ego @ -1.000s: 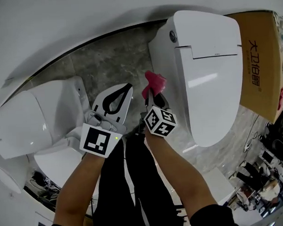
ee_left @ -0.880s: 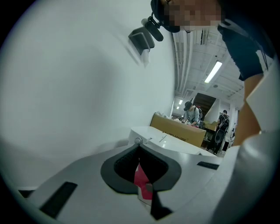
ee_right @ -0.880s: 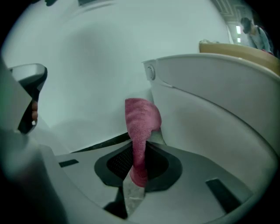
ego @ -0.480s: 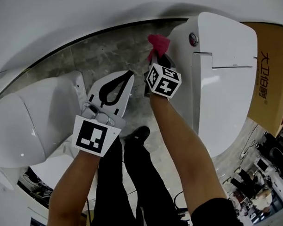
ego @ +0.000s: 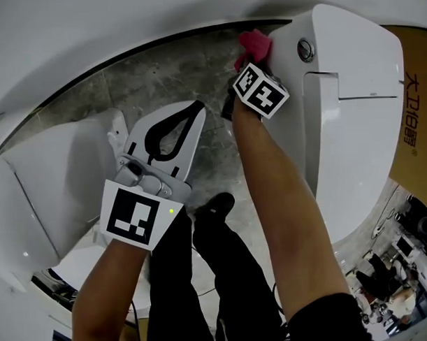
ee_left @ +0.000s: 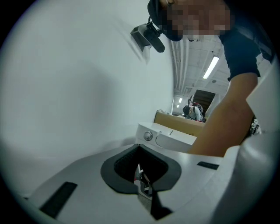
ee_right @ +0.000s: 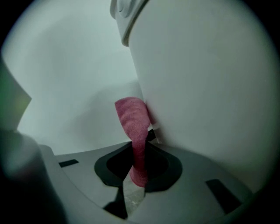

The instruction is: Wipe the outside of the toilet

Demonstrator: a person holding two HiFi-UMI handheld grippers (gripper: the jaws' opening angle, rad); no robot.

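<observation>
Against the toilet [ego: 338,148], the cloth [ego: 253,44] is half hidden behind the right gripper [ee_right: 139,171]. Right of the toilet the box [ego: 417,103] is cut off; clutter [ego: 405,264] below is too small to tell.

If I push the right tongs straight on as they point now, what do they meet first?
The right tongs grip a pink cloth that touches the toilet's side; straight on, the cloth would likely brush along it, then meet the white wall behind. Depth is unclear.
</observation>
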